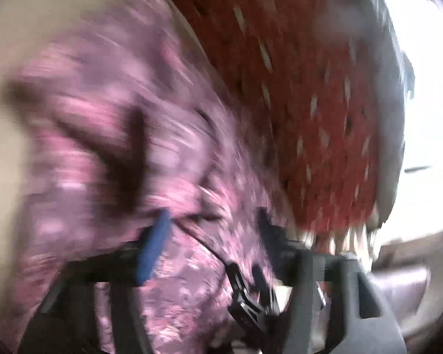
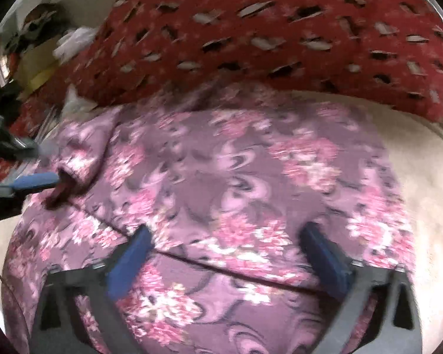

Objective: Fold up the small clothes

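Note:
A purple garment with pink flowers lies spread on a cream surface. My right gripper is open just above its near part, blue pads on either side of a fold line. My left gripper shows at the left edge of the right wrist view, its blue-padded fingers at the garment's sleeve cuff. In the blurred left wrist view the garment fills the frame and my left gripper stands apart with cloth between the fingers.
A red patterned blanket lies bunched behind the garment and also shows in the left wrist view. White and yellow cloths lie at the far left. A bright window is at the right.

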`<act>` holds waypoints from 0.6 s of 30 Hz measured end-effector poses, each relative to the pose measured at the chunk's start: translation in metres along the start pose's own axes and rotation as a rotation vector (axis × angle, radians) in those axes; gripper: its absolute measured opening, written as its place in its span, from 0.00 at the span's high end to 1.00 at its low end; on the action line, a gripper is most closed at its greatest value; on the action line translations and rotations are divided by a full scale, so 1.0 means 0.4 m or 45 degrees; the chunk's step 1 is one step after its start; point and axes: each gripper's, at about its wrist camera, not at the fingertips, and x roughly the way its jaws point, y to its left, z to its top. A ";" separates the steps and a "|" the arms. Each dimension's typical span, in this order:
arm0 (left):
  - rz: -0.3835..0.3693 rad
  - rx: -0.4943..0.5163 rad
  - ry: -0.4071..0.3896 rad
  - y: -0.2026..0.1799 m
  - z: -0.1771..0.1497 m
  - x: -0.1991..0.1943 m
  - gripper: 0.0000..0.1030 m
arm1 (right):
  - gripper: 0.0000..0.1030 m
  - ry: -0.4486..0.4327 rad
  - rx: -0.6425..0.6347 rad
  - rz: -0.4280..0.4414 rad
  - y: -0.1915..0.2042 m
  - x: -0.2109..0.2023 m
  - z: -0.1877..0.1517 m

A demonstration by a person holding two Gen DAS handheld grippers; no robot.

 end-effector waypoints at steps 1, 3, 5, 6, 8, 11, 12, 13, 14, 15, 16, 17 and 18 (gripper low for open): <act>0.009 -0.034 -0.078 0.023 0.000 -0.029 0.31 | 0.00 0.025 -0.017 -0.013 0.005 0.000 0.006; 0.042 -0.073 -0.133 0.061 0.017 -0.046 0.31 | 0.01 0.055 -0.038 -0.061 0.026 -0.008 0.025; 0.063 -0.103 -0.117 0.094 0.040 -0.034 0.31 | 0.08 -0.015 -0.057 -0.025 0.066 -0.040 0.044; 0.047 -0.153 -0.091 0.121 0.050 -0.026 0.31 | 0.08 -0.055 -0.097 0.001 0.105 -0.055 0.056; -0.016 -0.238 -0.052 0.159 0.060 -0.015 0.31 | 0.07 -0.093 -0.218 0.016 0.184 -0.065 0.072; -0.052 -0.262 -0.015 0.167 0.077 -0.013 0.31 | 0.07 -0.137 -0.483 -0.008 0.320 -0.049 0.081; -0.059 -0.266 -0.009 0.166 0.082 -0.014 0.31 | 0.08 -0.142 -0.571 -0.025 0.362 -0.034 0.079; -0.063 -0.270 -0.004 0.166 0.083 -0.011 0.31 | 0.08 -0.140 -0.640 -0.037 0.397 -0.017 0.077; -0.068 -0.282 0.006 0.174 0.087 -0.011 0.31 | 0.08 -0.133 -0.705 -0.049 0.424 0.001 0.074; -0.076 -0.292 0.013 0.178 0.090 -0.009 0.31 | 0.09 -0.132 -0.773 -0.085 0.457 0.018 0.071; -0.087 -0.307 0.022 0.181 0.092 -0.010 0.31 | 0.11 -0.136 -0.814 -0.105 0.468 0.032 0.068; -0.095 -0.316 0.029 0.182 0.098 -0.003 0.31 | 0.23 -0.136 -0.842 -0.106 0.481 0.042 0.069; -0.102 -0.324 0.035 0.183 0.102 0.002 0.31 | 0.33 -0.117 -0.841 -0.061 0.486 0.049 0.075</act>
